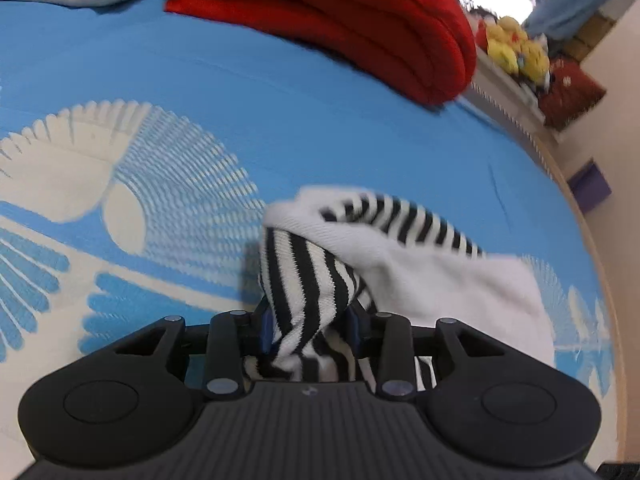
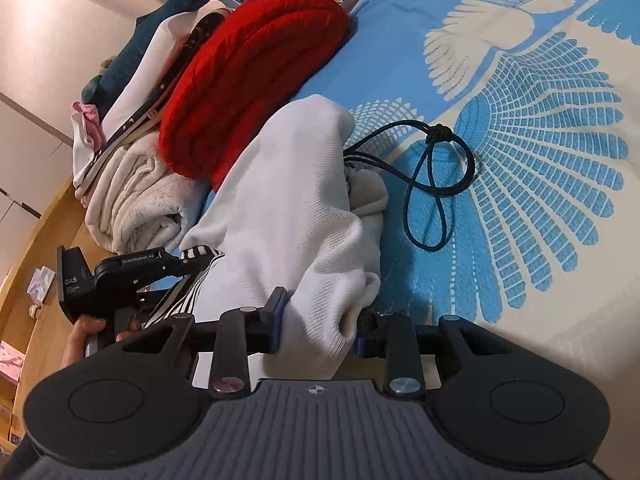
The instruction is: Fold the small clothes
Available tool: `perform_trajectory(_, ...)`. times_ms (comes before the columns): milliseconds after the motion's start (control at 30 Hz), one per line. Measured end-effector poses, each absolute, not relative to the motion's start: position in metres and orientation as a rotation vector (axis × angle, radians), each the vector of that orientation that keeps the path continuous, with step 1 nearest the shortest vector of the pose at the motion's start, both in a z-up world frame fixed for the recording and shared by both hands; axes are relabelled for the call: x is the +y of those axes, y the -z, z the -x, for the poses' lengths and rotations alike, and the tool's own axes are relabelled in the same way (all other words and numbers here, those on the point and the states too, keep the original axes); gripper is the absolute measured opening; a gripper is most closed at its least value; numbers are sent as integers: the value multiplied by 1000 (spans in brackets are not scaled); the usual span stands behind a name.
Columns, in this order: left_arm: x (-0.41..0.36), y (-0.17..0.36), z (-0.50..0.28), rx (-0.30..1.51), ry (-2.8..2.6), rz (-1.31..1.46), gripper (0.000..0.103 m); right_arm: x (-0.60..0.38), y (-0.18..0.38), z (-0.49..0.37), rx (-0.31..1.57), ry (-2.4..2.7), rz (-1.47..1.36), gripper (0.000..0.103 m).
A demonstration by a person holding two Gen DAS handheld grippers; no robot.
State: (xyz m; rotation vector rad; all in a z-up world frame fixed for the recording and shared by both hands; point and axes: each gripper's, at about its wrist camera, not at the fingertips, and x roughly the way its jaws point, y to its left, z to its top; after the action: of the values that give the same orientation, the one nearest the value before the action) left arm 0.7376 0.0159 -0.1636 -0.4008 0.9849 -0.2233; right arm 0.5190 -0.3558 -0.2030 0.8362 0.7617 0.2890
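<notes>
The garment, white with a black-and-white striped part, sits centre frame in the right wrist view, partly lifted off the bed, its far end still resting on the blue patterned cover. In the left wrist view it is bunched low centre, striped part twisted.

Left tool: jaws partly closed, clamped on the twisted striped section. Right tool: jaws partly closed, pinching a thick wad of the white fabric. Both hold the same piece. The left tool also shows at lower left of the right view, with the person's hand on its handle.

Step in hand, as judged: spreading or lifting the piece to lay it flat before a fold. To do it well:
- Pull the two tools apart so the twist in the stripes comes out; as gripped, a fold would likely trap a wrinkle.
- Keep both grips level so the edges line up.
- Lay it on open cover at right, away from the cord.

Risks: a black looped cord lies just beside the white fabric, centre right, and could snag or get dragged. The red knit, upper centre, touches or overlaps the far end; hard to tell which. A cream towel and stacked clothes sit at left, close enough to be brushed.
</notes>
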Motion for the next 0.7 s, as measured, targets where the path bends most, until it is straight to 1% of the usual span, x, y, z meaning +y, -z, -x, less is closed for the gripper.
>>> perform_trajectory(33, 20, 158, -745, 967, 203, 411, 42, -356, 201, -519, 763, -285, -837, 34)
perform_trajectory(100, 33, 151, -749, 932, 152, 438, 44, -363, 203, -514, 763, -256, -834, 43)
perform_trajectory(133, 40, 147, -749, 922, 127, 445, 47, -365, 201, -511, 763, -224, -832, 55)
perform_trajectory(167, 47, 141, -746, 906, 104, 443, 54, -367, 197, -507, 765, -190, -829, 64)
perform_trajectory(200, 52, 134, -741, 893, 93, 430, 60, -369, 191, -501, 769, -161, -814, 67)
perform_trajectory(233, 55, 125, -735, 878, 82, 409, 77, -370, 181, -495, 767, -139, -784, 69)
perform_trajectory(267, 57, 116, -729, 863, 64, 381, 90, -370, 173, -487, 762, -121, -752, 71)
perform_trajectory(333, 61, 95, -706, 827, 39, 317, 96, -364, 145, -465, 734, -95, -654, 78)
perform_trajectory(400, 63, 75, -674, 797, 57, 267, 99, -349, 116, -438, 704, -75, -533, 83)
perform_trajectory(433, 63, 66, -655, 782, 57, 248, 102, -338, 100, -423, 686, -71, -461, 87)
perform_trajectory(567, 45, 43, -549, 728, 35, 137, 103, -294, 51, -367, 599, -38, -249, 101)
perform_trajectory(600, 37, 41, -521, 730, 35, 110, 103, -284, 45, -353, 575, -7, -222, 102)
perform_trajectory(700, 14, 50, -443, 729, 19, 76, 103, -259, 45, -320, 566, 89, -188, 102)
